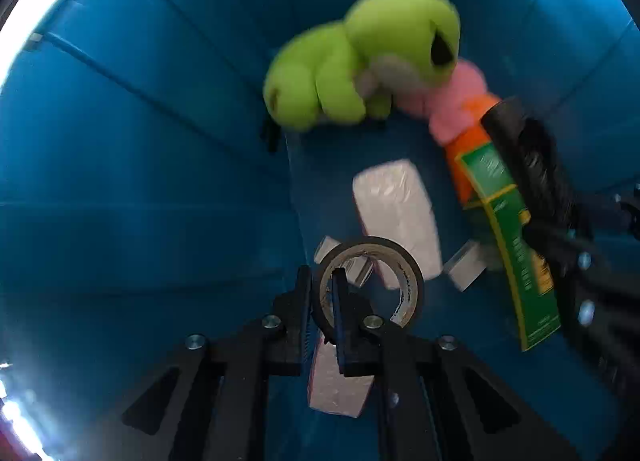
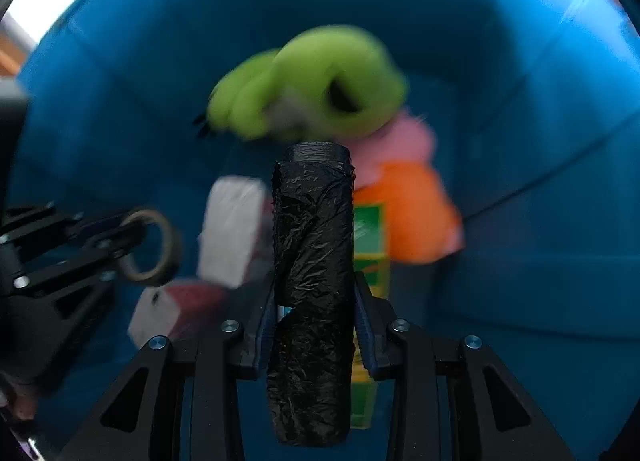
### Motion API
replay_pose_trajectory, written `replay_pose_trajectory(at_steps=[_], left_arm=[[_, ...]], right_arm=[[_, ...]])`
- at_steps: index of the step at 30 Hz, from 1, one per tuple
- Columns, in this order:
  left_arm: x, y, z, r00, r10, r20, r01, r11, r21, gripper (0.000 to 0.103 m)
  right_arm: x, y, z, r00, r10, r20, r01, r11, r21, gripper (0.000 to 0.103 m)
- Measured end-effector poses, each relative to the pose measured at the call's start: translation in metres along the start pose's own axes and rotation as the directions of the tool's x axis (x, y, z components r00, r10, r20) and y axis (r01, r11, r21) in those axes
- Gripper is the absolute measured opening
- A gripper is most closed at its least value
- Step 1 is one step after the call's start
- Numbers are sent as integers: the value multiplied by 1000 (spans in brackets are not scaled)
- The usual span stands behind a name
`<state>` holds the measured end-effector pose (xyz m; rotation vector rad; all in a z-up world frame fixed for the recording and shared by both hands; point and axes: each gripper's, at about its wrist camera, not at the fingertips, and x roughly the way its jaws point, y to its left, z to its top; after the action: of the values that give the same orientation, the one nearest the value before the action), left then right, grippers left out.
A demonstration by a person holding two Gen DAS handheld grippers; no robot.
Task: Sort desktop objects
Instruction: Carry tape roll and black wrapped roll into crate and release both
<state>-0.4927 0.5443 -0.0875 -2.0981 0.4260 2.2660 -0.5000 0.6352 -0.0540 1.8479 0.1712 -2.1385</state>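
Both grippers point down into a blue bin (image 1: 140, 181). My left gripper (image 1: 321, 277) is shut on the wall of a dark tape roll (image 1: 408, 285), one finger inside the ring and one outside. My right gripper (image 2: 314, 289) is shut on a black roll of plastic bags (image 2: 312, 221), which stands upright between its fingers. In the right wrist view the left gripper (image 2: 120, 237) and its tape roll (image 2: 168, 245) hang at the left. In the left wrist view the black roll (image 1: 520, 141) shows at the right edge.
On the bin floor lie a green plush toy (image 1: 352, 61), a pink and orange plush (image 1: 460, 101), a white wrapped pack (image 1: 396, 213), smaller white packs and a green box (image 1: 520, 261). The blue bin walls (image 2: 540, 221) close in on all sides.
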Motion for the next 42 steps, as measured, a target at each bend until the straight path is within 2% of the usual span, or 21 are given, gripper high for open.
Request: replay_pose_trajectory(at_steps=[1, 3, 7, 10, 12, 16, 18, 19, 20, 22, 25, 27, 30, 34, 36, 40, 41, 42], left_arm=[[6, -1, -1, 1000, 1, -19, -1, 1000, 7, 10], [16, -6, -3, 998, -21, -59, 21, 1000, 6, 10], [32, -11, -6, 989, -39, -143, 39, 999, 2, 10], [38, -14, -9, 982, -54, -183, 55, 998, -2, 10], [40, -18, -11, 977, -65, -203, 67, 998, 4, 10], [37, -26, -12, 976, -70, -206, 77, 997, 23, 12], [33, -28, -12, 978, -82, -192, 88, 996, 25, 19], [32, -30, -12, 979, -81, -188, 88, 996, 27, 30], [30, -31, -12, 980, -77, -184, 84, 996, 31, 46], [25, -34, -12, 983, -78, -167, 86, 996, 39, 53], [17, -38, -12, 985, -93, -149, 100, 994, 45, 54], [11, -39, -12, 985, -101, -138, 108, 993, 44, 54], [-6, -39, -13, 987, -121, -103, 125, 992, 34, 54], [-35, -28, -18, 988, -154, -23, 155, 988, 10, 54], [-44, -18, -22, 985, -169, 22, 169, 986, 2, 54], [-80, 5, -38, 975, -175, 138, 178, 984, -9, 54], [-85, 15, -44, 971, -172, 169, 175, 985, -6, 54], [-94, 12, -48, 965, -167, 202, 171, 985, -4, 54]], right_arm=[[6, 3, -2, 1000, 16, -24, -17, 1000, -5, 34], [18, 11, -8, 997, -3, -72, 2, 1000, -24, 34], [49, 9, -21, 981, -21, -193, 18, 1000, -14, 34], [58, 8, -26, 974, -23, -226, 19, 1000, -18, 34], [67, 9, -30, 965, -26, -262, 21, 1000, -23, 34], [78, 0, -36, 946, -96, -308, 94, 995, -23, 36], [71, -6, -35, 951, -127, -281, 130, 992, -9, 36], [66, -9, -33, 954, -154, -259, 158, 987, -5, 36], [63, -12, -33, 953, -174, -247, 180, 984, 4, 37], [58, -18, -34, 954, -179, -241, 191, 981, 28, 39], [47, -18, -35, 960, -175, -217, 186, 982, 29, 50], [33, -13, -34, 968, -184, -172, 188, 982, 6, 66], [10, -4, -35, 969, -221, -108, 218, 975, -31, 71], [-30, 5, -38, 972, -233, -20, 232, 971, -52, 81], [-40, 9, -22, 969, -247, 19, 247, 967, -61, 90], [-79, 5, -23, 962, -250, 112, 257, 965, -46, 100], [-77, 0, -19, 958, -252, 133, 260, 964, -48, 103], [-88, 1, -24, 955, -248, 164, 259, 964, -50, 103]])
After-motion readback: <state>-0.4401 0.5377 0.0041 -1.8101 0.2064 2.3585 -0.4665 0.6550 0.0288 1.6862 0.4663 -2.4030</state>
